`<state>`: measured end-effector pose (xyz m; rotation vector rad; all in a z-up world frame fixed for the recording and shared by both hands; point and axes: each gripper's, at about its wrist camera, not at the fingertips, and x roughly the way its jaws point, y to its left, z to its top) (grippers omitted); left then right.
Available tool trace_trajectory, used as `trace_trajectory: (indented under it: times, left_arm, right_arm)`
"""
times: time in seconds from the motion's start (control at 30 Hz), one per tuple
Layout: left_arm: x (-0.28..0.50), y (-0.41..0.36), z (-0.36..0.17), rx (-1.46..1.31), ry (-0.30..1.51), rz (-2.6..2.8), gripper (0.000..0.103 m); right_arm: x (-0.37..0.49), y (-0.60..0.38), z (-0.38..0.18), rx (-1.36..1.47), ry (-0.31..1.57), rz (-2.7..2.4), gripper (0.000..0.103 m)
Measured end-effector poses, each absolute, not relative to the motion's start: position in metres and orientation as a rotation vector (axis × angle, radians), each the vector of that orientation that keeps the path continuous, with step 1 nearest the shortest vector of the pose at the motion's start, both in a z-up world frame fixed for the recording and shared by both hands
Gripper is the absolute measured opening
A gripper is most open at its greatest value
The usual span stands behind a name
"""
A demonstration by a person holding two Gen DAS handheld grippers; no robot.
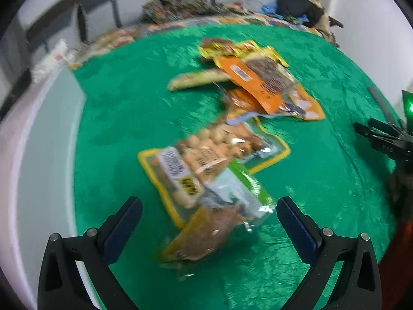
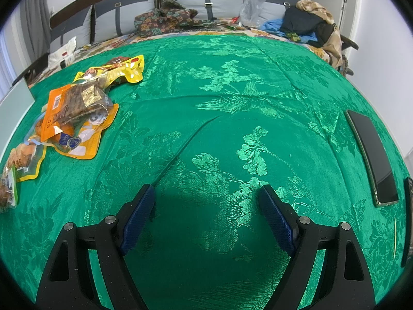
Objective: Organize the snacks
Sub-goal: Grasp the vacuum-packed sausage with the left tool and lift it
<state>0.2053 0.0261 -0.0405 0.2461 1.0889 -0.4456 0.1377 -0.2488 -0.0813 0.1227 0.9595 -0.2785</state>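
Snack bags: a loose row of see-through snack bags lies on the green cloth (image 2: 232,129), toward its left edge as the right camera sees it.
Peanut bag (image 1: 206,155): yellow rim, full of round tan nuts (blurry in the left view); it lies flat in the middle of the row.
Green-edged bag (image 1: 237,193): lies partly on top of the peanut bag, on the near side.
Brown snack bag (image 1: 204,235): nearest one, just ahead of the left gripper, with brown bits inside.
Orange bag (image 2: 74,106): holds dark brown pieces and rests on top of other orange and yellow bags.
Yellow bag (image 2: 121,69): at the far end of the row.
Cloth: shiny green with flower shapes, spread over a bed.
Phone (image 2: 371,155): dark and flat, near the cloth's right edge, well apart from the snacks.
Room: grey pillows (image 2: 124,18) and piled clothes (image 2: 309,20) along the far edge, white walls.
Left gripper (image 1: 209,214): fingers spread wide, holding nothing, above the brown snack bag.
Right gripper (image 2: 206,206): fingers spread wide, holding nothing, over bare cloth.
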Motion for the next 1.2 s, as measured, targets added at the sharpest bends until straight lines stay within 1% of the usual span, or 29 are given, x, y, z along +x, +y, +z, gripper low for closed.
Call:
trace_trajectory:
  times: [0.17,0.43,0.53,0.77,0.83,0.87,0.93,0.97,1.0,1.17,1.2]
  left_arm:
    - [0.205,0.013,-0.061,0.282,1.165,-0.512,0.103]
    - [0.172,0.007,-0.054,0.212,1.261,-0.729,0.102]
    - [0.171,0.005,-0.051,0.251,1.241,-0.688,0.102]
    - [0.181,0.016,-0.064,0.229,1.222,-0.557,0.101]
    - [0.177,0.014,-0.066,0.260,1.227,-0.564,0.096]
    - [0.174,0.009,-0.068,0.288,1.226,-0.563,0.090]
    - [0.170,0.003,-0.071,0.345,1.218,-0.541,0.071]
    - [0.167,0.000,-0.072,0.366,1.211,-0.526,0.055]
    - [0.164,0.002,-0.070,0.358,1.198,-0.523,0.044]
    - [0.146,0.021,-0.062,0.224,1.179,-0.461,0.031]
    - [0.141,0.025,-0.061,0.193,1.173,-0.444,0.031]
  right_arm:
    - [0.138,-0.249,-0.081,0.123,0.960,-0.279,0.086]
    - [0.138,-0.249,-0.081,0.122,0.960,-0.279,0.086]
    - [0.138,-0.249,-0.081,0.122,0.960,-0.279,0.086]
    - [0.138,-0.249,-0.081,0.122,0.960,-0.280,0.086]
    - [0.138,-0.249,-0.081,0.122,0.960,-0.280,0.086]
    - [0.138,-0.249,-0.081,0.122,0.960,-0.280,0.086]
    - [0.138,-0.249,-0.081,0.122,0.960,-0.280,0.086]
    - [0.138,-0.249,-0.081,0.122,0.960,-0.280,0.086]
    - [0.138,-0.249,-0.081,0.122,0.960,-0.280,0.086]
    - [0.138,-0.249,-0.081,0.122,0.960,-0.280,0.086]
    - [0.138,-0.249,-0.081,0.122,0.960,-0.280,0.086]
